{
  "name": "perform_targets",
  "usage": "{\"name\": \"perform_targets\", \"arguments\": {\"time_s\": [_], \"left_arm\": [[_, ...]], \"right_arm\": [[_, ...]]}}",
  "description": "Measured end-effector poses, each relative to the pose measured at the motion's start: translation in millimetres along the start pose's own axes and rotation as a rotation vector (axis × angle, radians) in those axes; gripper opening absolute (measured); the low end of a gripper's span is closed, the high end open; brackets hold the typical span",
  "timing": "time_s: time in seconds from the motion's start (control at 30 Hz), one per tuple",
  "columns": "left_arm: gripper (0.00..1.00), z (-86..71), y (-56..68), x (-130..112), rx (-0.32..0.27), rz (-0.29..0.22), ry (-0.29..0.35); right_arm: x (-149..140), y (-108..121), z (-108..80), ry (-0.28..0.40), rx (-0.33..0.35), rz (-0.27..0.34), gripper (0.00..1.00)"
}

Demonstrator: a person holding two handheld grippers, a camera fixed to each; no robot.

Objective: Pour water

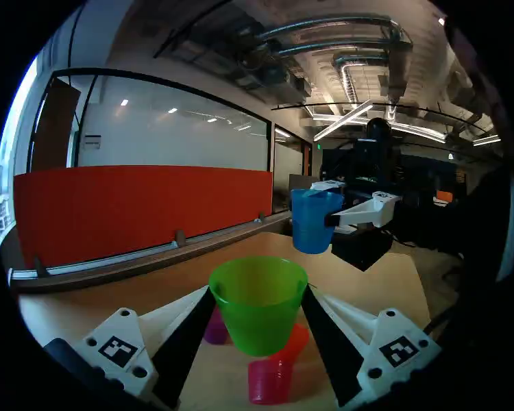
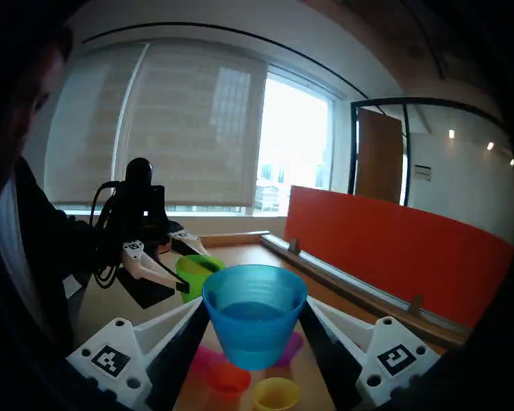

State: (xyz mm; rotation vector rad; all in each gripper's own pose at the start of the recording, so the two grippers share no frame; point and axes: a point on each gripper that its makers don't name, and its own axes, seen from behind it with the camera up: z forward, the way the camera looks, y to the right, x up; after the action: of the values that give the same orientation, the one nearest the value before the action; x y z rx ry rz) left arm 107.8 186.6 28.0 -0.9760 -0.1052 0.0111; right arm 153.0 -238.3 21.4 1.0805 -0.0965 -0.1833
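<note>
Water (image 2: 251, 310) sits in a blue cup (image 2: 254, 342) clamped by the right tool (image 2: 255, 305); the left tool (image 1: 258, 296) clamps a green cup (image 1: 258, 322).

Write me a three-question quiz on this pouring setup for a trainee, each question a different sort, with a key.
1. Which cup does the left hand-held gripper grip?
2. True or false: the blue cup in the right hand-held gripper is empty.
3. The yellow cup is: A) standing on the table; B) held in a gripper; C) stacked inside the blue cup.
Key: 1. The green cup. 2. False: water shows inside it. 3. A.
</note>
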Motion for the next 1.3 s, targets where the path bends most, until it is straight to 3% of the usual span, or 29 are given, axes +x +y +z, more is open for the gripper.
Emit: {"name": "perform_targets", "arguments": {"time_s": [0.5,1.3], "left_arm": [[0.87,-4.6,12.6,-13,-0.022,-0.005,-0.003],[0.86,-10.1,22.9,-23,-0.032,0.001,0.001]], "right_arm": [[6,-1,4.7,0.003,0.018,-0.027,0.89],[21,-3,21.9,0.022,0.046,-0.120,0.89]]}}
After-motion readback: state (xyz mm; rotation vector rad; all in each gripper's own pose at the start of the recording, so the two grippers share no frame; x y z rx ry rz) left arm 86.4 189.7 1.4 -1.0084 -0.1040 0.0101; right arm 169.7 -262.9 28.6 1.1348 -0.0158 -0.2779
